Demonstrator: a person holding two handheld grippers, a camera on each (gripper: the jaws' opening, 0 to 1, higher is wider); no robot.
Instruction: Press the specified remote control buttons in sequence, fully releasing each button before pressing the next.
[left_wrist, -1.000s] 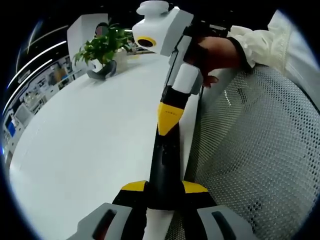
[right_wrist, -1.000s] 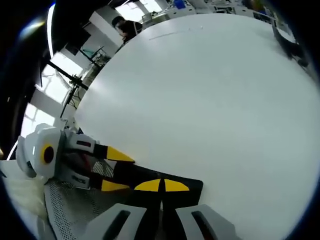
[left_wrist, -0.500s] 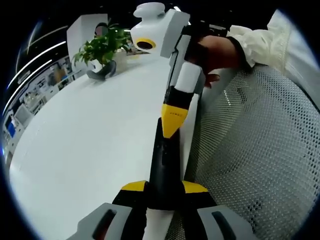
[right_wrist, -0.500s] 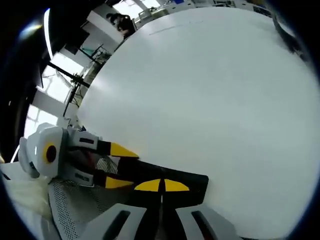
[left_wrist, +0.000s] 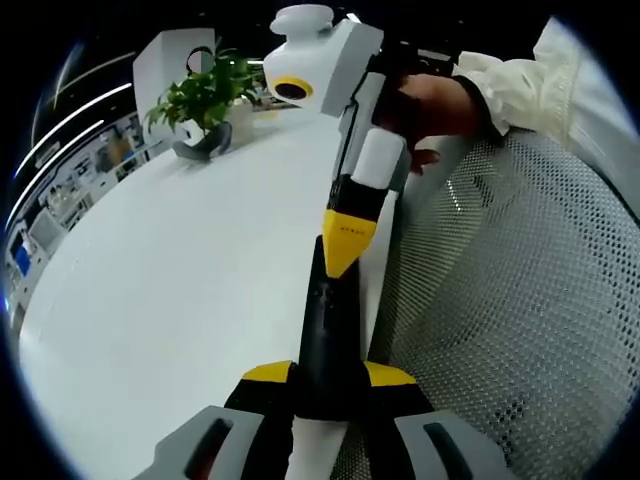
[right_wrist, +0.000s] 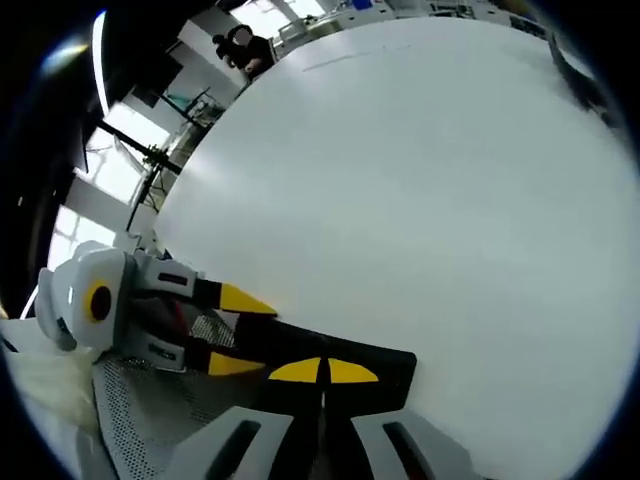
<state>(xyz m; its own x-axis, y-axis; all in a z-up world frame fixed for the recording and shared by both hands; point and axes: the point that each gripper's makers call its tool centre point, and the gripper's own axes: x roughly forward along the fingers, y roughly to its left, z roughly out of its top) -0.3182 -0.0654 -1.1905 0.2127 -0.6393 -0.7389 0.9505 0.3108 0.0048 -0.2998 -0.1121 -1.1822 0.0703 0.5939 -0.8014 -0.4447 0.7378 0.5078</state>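
Note:
A long black remote control (left_wrist: 325, 320) runs up the middle of the left gripper view. My left gripper (left_wrist: 330, 375) is shut on its near end, one yellow-tipped jaw on each side. My right gripper (left_wrist: 345, 240) comes down from above, held by a hand (left_wrist: 430, 100), its jaws shut into one yellow point that rests on the remote's top face. In the right gripper view, the right gripper (right_wrist: 322, 371) is shut with its tips on the remote (right_wrist: 375, 357). There the left gripper (right_wrist: 240, 330) reaches in from the left and clamps the remote.
The white table (left_wrist: 170, 280) spreads to the left, and the remote lies along its edge. A potted plant (left_wrist: 205, 92) stands at the table's far end. A grey mesh chair (left_wrist: 510, 300) takes up the right side. A cream sleeve (left_wrist: 520, 75) is at the upper right.
The right gripper's shut tip has shifted very slightly along the remote. The left gripper's hold on the remote is unchanged.

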